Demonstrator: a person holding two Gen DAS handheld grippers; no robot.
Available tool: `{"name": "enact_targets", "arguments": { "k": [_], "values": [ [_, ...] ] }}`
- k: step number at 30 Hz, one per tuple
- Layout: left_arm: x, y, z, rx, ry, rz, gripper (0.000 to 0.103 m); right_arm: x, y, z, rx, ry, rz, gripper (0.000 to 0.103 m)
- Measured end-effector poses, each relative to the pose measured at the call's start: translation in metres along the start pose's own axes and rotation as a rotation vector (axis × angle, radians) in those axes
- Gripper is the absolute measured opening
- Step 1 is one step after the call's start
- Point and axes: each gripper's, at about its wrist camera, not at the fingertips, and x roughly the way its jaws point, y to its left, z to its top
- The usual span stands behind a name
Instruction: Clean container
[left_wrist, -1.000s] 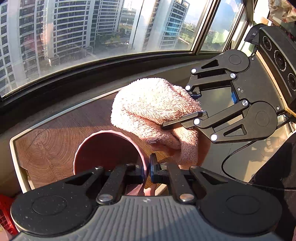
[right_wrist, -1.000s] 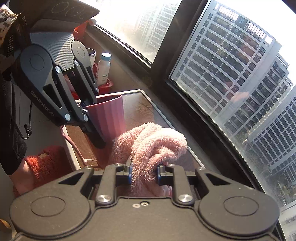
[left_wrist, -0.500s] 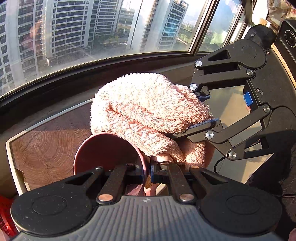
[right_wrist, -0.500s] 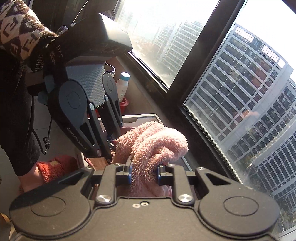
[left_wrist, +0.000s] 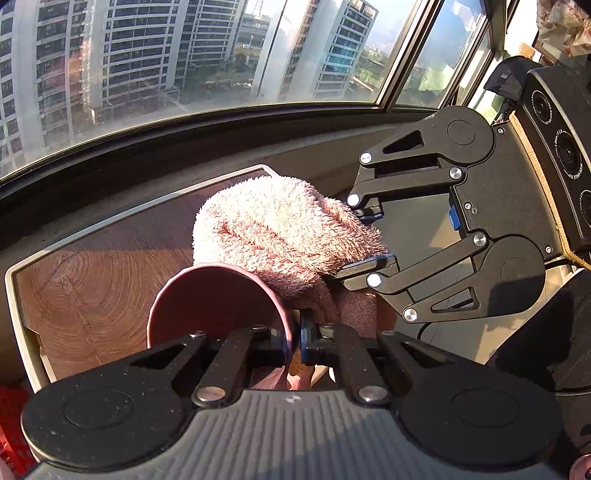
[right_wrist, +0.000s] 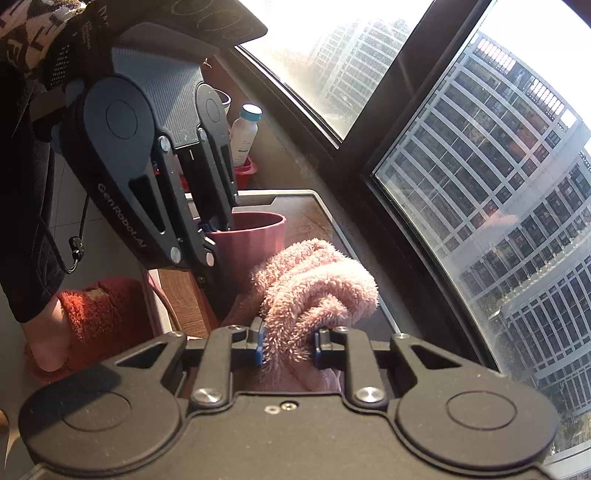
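A dusty-pink cup (left_wrist: 214, 302) stands upright over the wooden tray (left_wrist: 92, 288), its mouth toward the left wrist camera. My left gripper (left_wrist: 295, 338) is shut on its rim, one finger inside and one outside. A fluffy pink cloth (left_wrist: 284, 229) is bunched against the cup's far right rim, with my right gripper (left_wrist: 354, 240) shut on it. In the right wrist view the cloth (right_wrist: 317, 288) bulges out of my right gripper (right_wrist: 288, 345), just right of the cup (right_wrist: 258, 240), where my left gripper (right_wrist: 216, 236) pinches the rim. The cup's base is hidden.
The tray's pale rim (right_wrist: 295, 194) runs along a dark window sill. Beyond it a white bottle (right_wrist: 243, 136) stands in a red basket (right_wrist: 246, 173). A foot in a red slipper (right_wrist: 92, 314) is on the floor at the left. Window glass lies close behind.
The cloth moved from the cup's right side toward its rim, rose over it half a second ago, and now sits lower against the far right rim. The left gripper kept its hold.
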Motion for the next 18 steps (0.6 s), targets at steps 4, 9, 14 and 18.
{"name": "enact_targets", "arguments": {
  "k": [4,9,14,18],
  "values": [
    [-0.002,0.004,-0.001,-0.01,0.001,-0.019,0.006,0.005,-0.001,-0.005,-0.004,0.025,0.0,0.021],
    [-0.01,0.01,-0.001,-0.03,-0.015,-0.022,0.006,0.014,0.002,-0.014,-0.036,0.071,-0.013,0.021],
    [-0.01,0.014,0.0,-0.03,-0.017,0.006,0.006,0.013,-0.001,-0.022,-0.038,0.086,-0.044,0.021],
    [-0.008,0.018,-0.002,-0.03,-0.01,0.028,0.006,0.001,-0.011,-0.018,0.006,0.044,-0.059,0.021]
  ]
}}
